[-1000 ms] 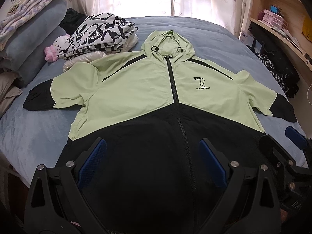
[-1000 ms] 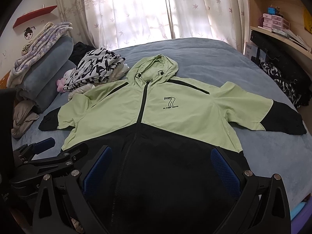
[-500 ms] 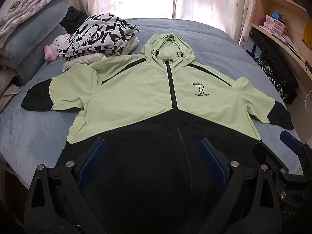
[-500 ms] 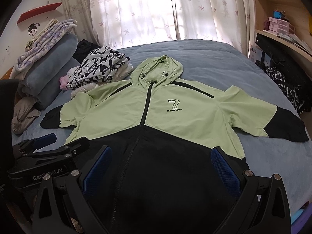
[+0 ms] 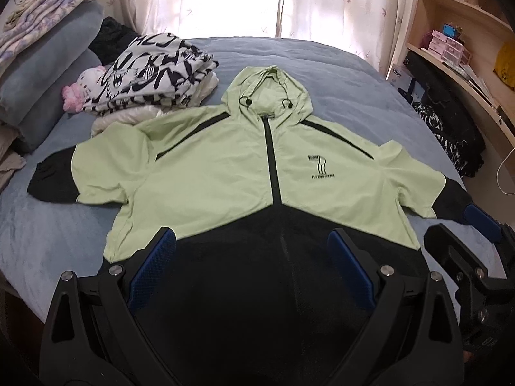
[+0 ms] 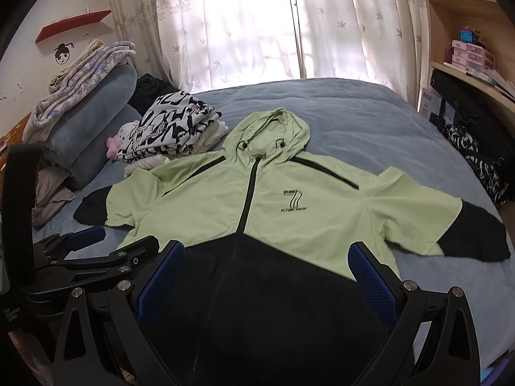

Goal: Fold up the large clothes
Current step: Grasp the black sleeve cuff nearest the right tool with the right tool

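Note:
A light green and black hooded jacket [image 5: 225, 177] lies flat, front up and zipped, on the blue bed [image 5: 338, 74], sleeves spread to both sides. It also shows in the right wrist view [image 6: 289, 199]. My left gripper [image 5: 252, 257] is open and empty, held above the jacket's black lower part. My right gripper [image 6: 264, 270] is open and empty above the same black hem area. The right gripper's blue pad [image 5: 481, 222] shows at the right edge of the left wrist view, and the left gripper [image 6: 93, 251] shows at the left in the right wrist view.
A folded black-and-white patterned garment [image 5: 151, 74] and a pink plush toy [image 5: 75, 95] lie at the bed's far left. Stacked blue pillows and blankets [image 6: 93, 119] sit beyond them. A wooden shelf [image 5: 466, 48] and dark bags [image 6: 476, 148] stand on the right.
Both grippers have tilted up and drawn back a little, so the jacket sits lower in both views. The jacket has not moved.

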A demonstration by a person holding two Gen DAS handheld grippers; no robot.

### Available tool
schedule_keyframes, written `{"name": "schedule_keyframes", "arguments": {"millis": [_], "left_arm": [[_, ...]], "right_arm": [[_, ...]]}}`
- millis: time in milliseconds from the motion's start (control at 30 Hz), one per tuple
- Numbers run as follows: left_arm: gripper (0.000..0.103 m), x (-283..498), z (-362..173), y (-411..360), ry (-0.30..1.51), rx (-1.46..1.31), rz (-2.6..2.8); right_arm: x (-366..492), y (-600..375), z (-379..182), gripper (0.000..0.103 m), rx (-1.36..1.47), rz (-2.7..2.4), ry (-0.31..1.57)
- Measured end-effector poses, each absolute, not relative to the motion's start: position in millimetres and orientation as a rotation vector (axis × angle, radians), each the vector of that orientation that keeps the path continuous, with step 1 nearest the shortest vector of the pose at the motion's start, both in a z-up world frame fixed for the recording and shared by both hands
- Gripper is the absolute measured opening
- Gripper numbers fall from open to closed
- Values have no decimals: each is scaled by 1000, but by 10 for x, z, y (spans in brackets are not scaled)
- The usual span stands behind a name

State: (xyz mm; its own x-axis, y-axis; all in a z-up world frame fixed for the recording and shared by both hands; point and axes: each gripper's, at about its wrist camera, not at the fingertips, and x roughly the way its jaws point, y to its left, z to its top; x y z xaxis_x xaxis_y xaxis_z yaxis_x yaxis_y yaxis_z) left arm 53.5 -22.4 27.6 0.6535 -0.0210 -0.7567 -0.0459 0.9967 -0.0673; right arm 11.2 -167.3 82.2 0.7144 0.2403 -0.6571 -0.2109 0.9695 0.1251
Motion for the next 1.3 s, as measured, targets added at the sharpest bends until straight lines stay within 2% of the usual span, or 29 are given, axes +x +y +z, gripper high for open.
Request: {"name": "schedule_keyframes", "arguments": {"millis": [400, 733, 1033, 1133, 1300], "left_arm": [[95, 1122, 529, -582, 780, -52, -28], [95, 1720, 424, -1146, 741, 22, -47], [94, 2301, 24, -1940, 776, 22, -183], [91, 2476, -165, -2164, 811, -2, -212], [90, 2702, -464, -2486, 831, -6, -223]], "right_arm": [[600, -2250, 999, 103, 18, 109, 703], [1139, -3246, 995, 103, 95, -35, 712], [1555, -4720, 305, 103, 233, -217, 833], [1565, -5306, -14, 101, 304, -279, 881], [1522, -6354, -600, 84, 489, -387, 967]]}}
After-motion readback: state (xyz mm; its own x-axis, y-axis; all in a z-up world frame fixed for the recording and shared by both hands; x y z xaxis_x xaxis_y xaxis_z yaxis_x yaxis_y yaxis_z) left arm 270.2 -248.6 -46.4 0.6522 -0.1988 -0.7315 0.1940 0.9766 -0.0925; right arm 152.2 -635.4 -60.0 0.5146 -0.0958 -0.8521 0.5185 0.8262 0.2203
